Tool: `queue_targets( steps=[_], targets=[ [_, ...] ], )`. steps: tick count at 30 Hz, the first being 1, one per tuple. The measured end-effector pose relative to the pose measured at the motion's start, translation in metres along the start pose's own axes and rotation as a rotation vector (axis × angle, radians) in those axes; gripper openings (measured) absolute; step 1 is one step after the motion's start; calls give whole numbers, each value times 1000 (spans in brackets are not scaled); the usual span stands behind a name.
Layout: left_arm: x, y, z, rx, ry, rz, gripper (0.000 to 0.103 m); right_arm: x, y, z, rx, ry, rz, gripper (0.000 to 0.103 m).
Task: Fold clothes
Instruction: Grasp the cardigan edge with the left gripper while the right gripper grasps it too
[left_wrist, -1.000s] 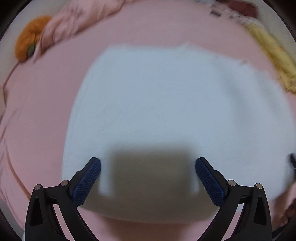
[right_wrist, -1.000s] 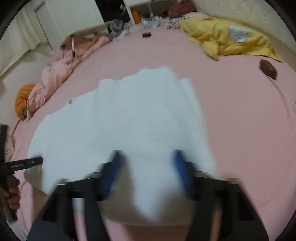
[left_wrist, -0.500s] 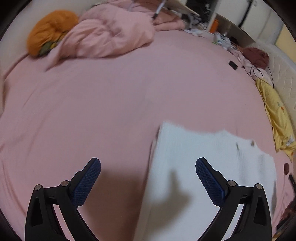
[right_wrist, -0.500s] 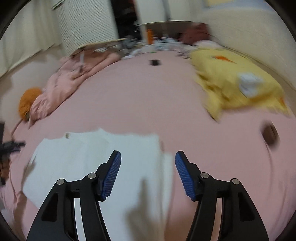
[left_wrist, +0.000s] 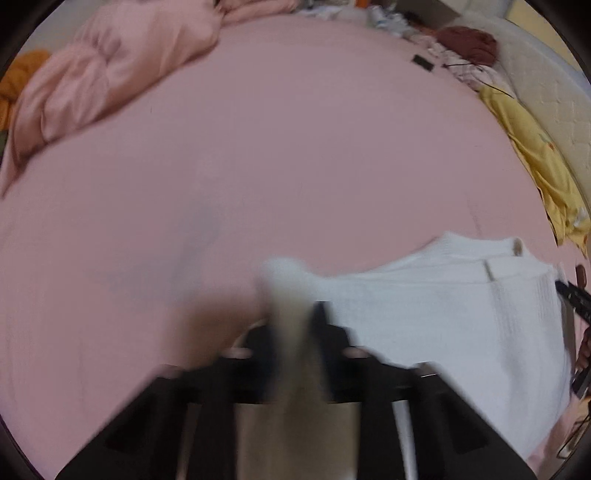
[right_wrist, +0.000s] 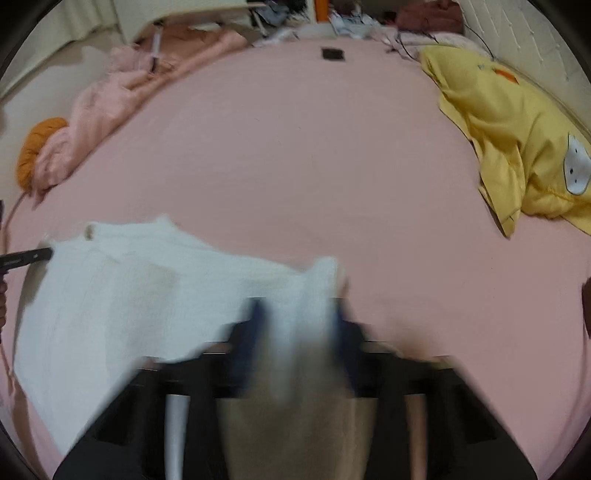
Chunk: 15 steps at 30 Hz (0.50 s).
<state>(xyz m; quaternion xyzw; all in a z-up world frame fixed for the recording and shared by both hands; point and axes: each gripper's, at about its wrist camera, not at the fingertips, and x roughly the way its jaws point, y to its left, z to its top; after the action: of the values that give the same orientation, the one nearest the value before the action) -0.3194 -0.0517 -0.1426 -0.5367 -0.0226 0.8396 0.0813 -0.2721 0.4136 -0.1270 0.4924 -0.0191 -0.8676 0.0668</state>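
Surface: pink bedsheet (left_wrist: 295, 155) fills both views; room clutter along the far edge, blurred.
Far left: bunched pink duvet (right_wrist: 110, 107) with an orange cushion (right_wrist: 38, 147) beside it.
White garment (left_wrist: 461, 317): lies on the sheet near the person, spread flat between the two tools; a small tag or loop shows at its far edge.
Left gripper (left_wrist: 291, 325): motion-blurred. Jaws drawn close together with a bunch of white cloth between them, at the garment's left corner. Reads as clamped on the cloth.
Right gripper (right_wrist: 295, 325): also blurred. Jaws close together with white cloth between them, at the garment's right corner. Same reading.
Far right: yellow garment (right_wrist: 517, 122) heaped on the sheet, well apart from the white one; small dark flat object (right_wrist: 332, 54) far centre.
Step in hand (judgement): both far corners pinched, start of a fold; cloth not yet lifted clear.
Next move (judgement): raise both corners together at equal height, carry them over to the opposite edge, keep the span taut so the fold line runs straight, then let go only once the edges line up.
Caution: blur makes grip depth uncertain; a shallow pinch may slip.
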Motion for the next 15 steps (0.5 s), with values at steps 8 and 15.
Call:
queue_targets(
  steps=[8,15],
  targets=[
    [-88,-13,-19,-9,-141,-227,9,-85,5,-1,28,-161,114,9],
    [-205,-21,-78,19,-282,-362,9,-208,23,-31,-17,-284,258,9]
  ],
)
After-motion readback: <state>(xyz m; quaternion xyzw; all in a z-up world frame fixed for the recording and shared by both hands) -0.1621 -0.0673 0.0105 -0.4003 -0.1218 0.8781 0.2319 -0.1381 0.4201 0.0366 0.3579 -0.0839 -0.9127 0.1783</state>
